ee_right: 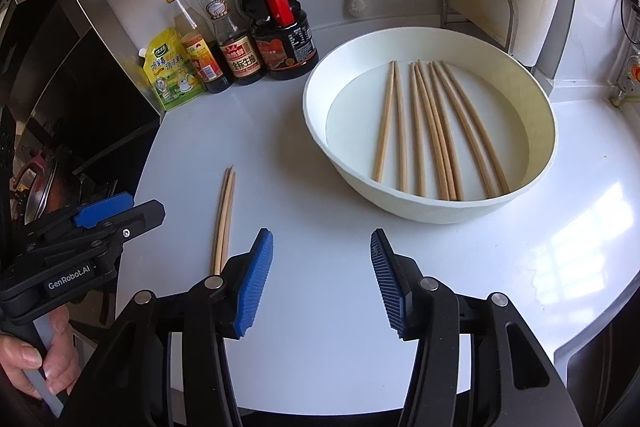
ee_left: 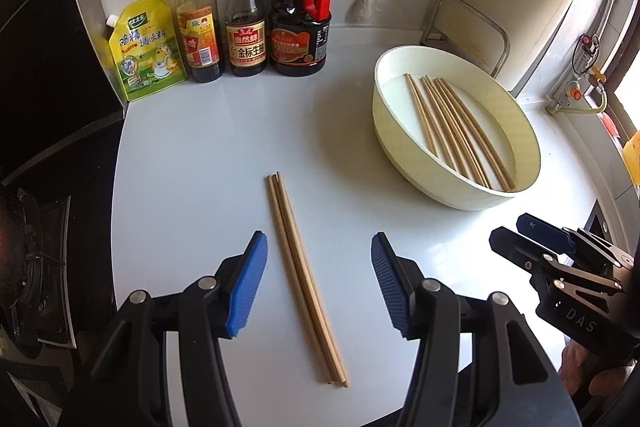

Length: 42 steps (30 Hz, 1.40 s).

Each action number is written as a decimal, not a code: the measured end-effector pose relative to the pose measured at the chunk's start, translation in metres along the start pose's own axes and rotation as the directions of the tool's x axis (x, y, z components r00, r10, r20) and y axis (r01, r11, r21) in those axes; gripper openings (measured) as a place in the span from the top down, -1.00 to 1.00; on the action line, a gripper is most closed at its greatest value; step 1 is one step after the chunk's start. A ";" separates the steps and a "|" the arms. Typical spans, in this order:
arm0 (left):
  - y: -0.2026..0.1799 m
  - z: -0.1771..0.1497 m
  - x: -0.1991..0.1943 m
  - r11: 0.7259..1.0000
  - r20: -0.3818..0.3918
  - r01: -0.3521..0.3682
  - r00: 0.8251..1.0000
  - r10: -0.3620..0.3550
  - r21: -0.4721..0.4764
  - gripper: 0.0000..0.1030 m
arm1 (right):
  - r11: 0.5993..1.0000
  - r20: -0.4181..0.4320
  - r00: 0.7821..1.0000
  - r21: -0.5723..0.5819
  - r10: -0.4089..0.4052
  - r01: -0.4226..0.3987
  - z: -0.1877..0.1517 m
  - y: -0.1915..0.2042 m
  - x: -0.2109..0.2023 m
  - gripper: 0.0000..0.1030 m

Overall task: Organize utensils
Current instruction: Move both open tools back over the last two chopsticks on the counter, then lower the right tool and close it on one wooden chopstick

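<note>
A white counter (ee_left: 192,147) carries a pale round basin (ee_left: 404,163) to the right and a tight bundle of wooden chopsticks (ee_left: 306,279) lying loose on the bare surface, well apart from the basin. More chopsticks in the basin (ee_right: 432,131) lie side by side on its flat floor.

The left claw (ee_left: 319,283) hangs released above the bundle, its blue pads straddling the sticks without touching them. The right claw (ee_right: 322,281) is also released and grasps nothing; it points at bare counter between the bundle and the basin.

Risks, as a judgement: the bundle is thin and lies flat, so pads closing from above could pinch only 1 or 2 sticks and leave the rest, or roll them apart. A grip near 1 end could let the sticks droop and fan out on the way. Tips catching the basin's wall could tip it or spill sticks onto the counter. The 2 claws stand close and could knock each other.

Counts: about 3 chopsticks in the bundle, though overlap makes this uncertain; roughly 9 in the basin, some touching; 1 basin; 3 sauce bottles (ee_left: 244,3) and 1 yellow seasoning pouch (ee_left: 146,47) along the back wall.
</note>
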<state>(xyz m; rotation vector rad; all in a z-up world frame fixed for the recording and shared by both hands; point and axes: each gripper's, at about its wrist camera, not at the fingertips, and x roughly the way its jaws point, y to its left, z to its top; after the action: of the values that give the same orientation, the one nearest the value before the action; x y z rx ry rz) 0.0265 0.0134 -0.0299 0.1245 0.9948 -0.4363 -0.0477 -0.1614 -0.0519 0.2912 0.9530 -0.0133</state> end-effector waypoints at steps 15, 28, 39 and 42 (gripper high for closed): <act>0.051 -0.039 0.012 0.994 -0.050 -0.052 0.998 0.048 -0.092 -0.04 | 0.998 -0.079 0.996 -0.045 0.033 -0.036 -0.023 0.039 0.033 0.05; 0.078 -0.058 0.021 0.981 -0.075 -0.107 0.993 0.096 -0.163 -0.04 | 0.996 -0.112 0.991 -0.053 0.069 -0.075 -0.028 0.057 0.064 0.05; 0.092 -0.072 0.032 0.968 -0.108 -0.128 0.988 0.107 -0.214 -0.04 | 0.994 -0.152 0.987 -0.079 0.061 -0.073 -0.037 0.063 0.085 0.05; 0.092 -0.074 0.036 0.968 -0.112 -0.124 0.989 0.101 -0.219 -0.04 | 0.993 -0.169 0.984 -0.088 0.060 -0.076 -0.040 0.068 0.093 0.05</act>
<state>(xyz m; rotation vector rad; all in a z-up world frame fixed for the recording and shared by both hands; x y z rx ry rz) 0.0230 0.1083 -0.1091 -0.0023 1.1233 -0.2119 -0.0162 -0.0754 -0.1318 0.2402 1.1058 0.1199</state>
